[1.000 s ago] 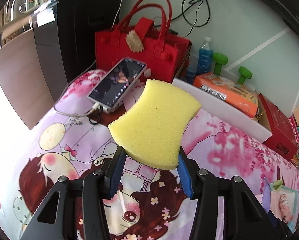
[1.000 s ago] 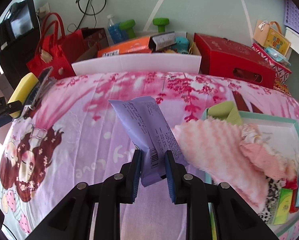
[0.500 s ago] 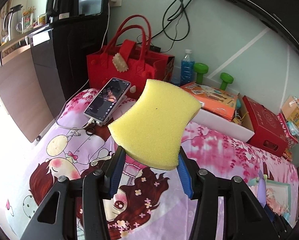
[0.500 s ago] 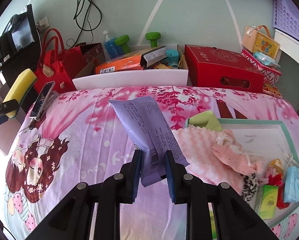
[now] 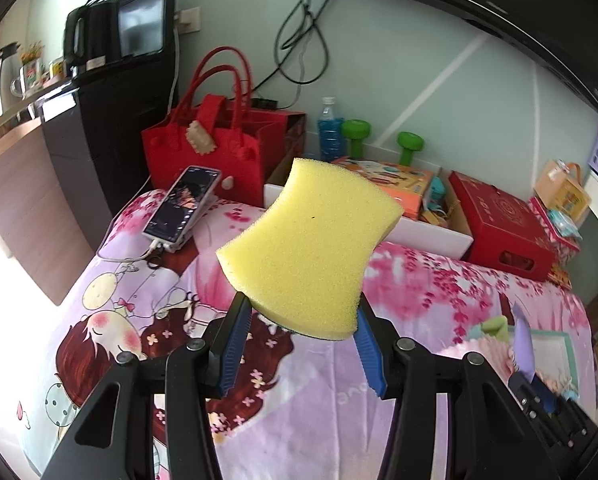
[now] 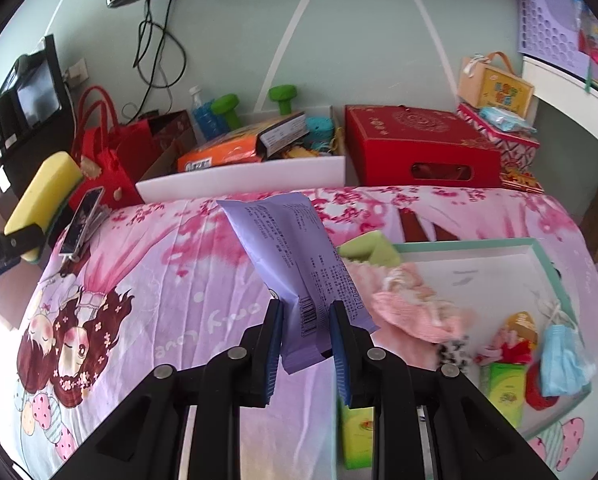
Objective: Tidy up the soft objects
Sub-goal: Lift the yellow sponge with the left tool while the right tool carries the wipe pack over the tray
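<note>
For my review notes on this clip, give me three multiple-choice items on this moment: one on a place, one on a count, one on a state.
1. Where does the phone lie?
A. On the bedspread, in front of the red bag
B. In the tray
C. On the red box

2. How many green dumbbell ends show against the wall?
A. One
B. Two
C. Four

3. What is the state of the sponge?
A. Flat on the bedspread
B. Clamped in the left gripper, off the bedspread
C. Lying in the tray

Answers: 1 A, it rests on the cloth before the bag. 2 B, two green ends show. 3 B, both pads press its sides in mid-air.
</note>
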`<state>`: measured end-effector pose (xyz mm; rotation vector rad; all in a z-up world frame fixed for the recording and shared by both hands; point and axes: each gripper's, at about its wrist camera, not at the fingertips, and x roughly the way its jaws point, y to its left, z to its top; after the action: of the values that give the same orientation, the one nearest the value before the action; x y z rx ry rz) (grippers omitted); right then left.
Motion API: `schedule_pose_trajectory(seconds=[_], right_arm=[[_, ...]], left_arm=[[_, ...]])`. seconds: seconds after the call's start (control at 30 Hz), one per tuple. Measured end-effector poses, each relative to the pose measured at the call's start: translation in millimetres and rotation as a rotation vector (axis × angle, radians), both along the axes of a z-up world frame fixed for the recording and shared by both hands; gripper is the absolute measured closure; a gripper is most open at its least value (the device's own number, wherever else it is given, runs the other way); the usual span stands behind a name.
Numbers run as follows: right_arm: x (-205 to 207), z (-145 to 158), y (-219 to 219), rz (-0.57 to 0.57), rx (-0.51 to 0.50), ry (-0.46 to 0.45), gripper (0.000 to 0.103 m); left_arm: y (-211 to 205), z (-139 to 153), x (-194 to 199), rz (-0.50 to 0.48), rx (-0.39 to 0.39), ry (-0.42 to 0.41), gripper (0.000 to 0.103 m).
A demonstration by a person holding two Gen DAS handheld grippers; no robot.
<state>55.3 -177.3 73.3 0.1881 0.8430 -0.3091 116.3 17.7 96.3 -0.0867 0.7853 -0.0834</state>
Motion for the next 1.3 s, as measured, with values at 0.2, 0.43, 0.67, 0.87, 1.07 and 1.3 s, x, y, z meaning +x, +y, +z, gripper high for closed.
schedule_pose_trajectory(seconds=[0.2,0.43,0.67,0.87,1.07,1.3], right_arm=[[-21,11,-27,-0.065,-0.020,-0.013,0.078],[-48,13,-77,-0.190,-0.030,0.001,0.078],[-69,10,-120,-0.303,-0.005,0.022,0.078],[-83,10,-142,-0.357,-0.005,0.031,0.078],[-94,10,-154,-0.385,-0.010,0.036,0.078],[-98,4,-165,-0.396,0.006,0.053,0.078]], left_arm=[[-35,5,-12,-0.092,0.015,-0.018,0.051],[-83,6,-25,-0.224,0.027,-0.017,0.051],[-125,0,-38,-0.341,0.027,0.006,0.051],[-164,-7,-53,-0.464,0.023,0.028,0.051],[-201,-16,-69,-0.562,0.032,0.045,0.051],[-238,-33,-82,-0.630,0.064,0.065,0.050]])
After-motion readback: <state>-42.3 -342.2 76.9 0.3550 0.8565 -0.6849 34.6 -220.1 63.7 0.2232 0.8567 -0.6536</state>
